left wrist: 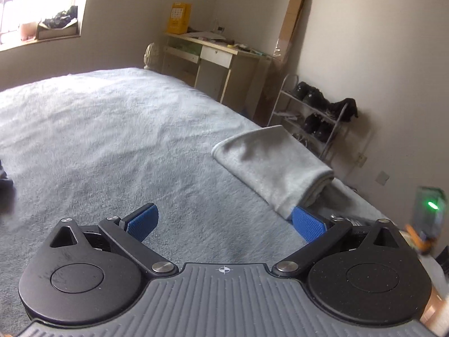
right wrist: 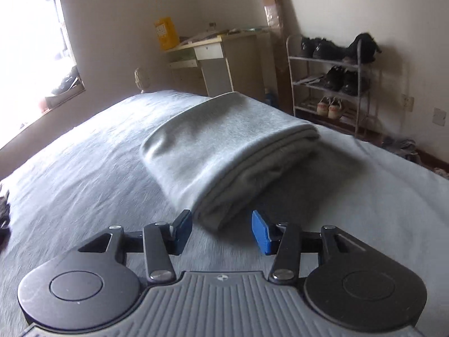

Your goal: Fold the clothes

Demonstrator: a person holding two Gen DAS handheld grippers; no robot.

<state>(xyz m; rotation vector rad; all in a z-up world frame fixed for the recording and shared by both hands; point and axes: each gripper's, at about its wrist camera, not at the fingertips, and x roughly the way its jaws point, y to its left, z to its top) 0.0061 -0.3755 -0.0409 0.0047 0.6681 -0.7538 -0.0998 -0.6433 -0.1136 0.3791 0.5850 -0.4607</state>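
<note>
A folded light grey garment (right wrist: 224, 151) lies on the grey fleece bed cover (right wrist: 84, 174), its stacked edges facing my right gripper. My right gripper (right wrist: 221, 231) stands open just in front of the garment's near corner, and the blue pads touch nothing. In the left wrist view the same folded garment (left wrist: 272, 163) lies to the right, near the bed's edge. My left gripper (left wrist: 224, 221) is wide open above bare bed cover (left wrist: 112, 129), to the left of the garment. Its right pad (left wrist: 308, 224) sits just in front of the garment's near corner.
A desk (right wrist: 221, 56) with a yellow box (right wrist: 167, 32) stands beyond the bed. A metal shoe rack (right wrist: 334, 81) with dark shoes lines the right wall. Dark clothing (right wrist: 4, 207) lies at the bed's left edge. A bright window (left wrist: 36, 5) is at the far left.
</note>
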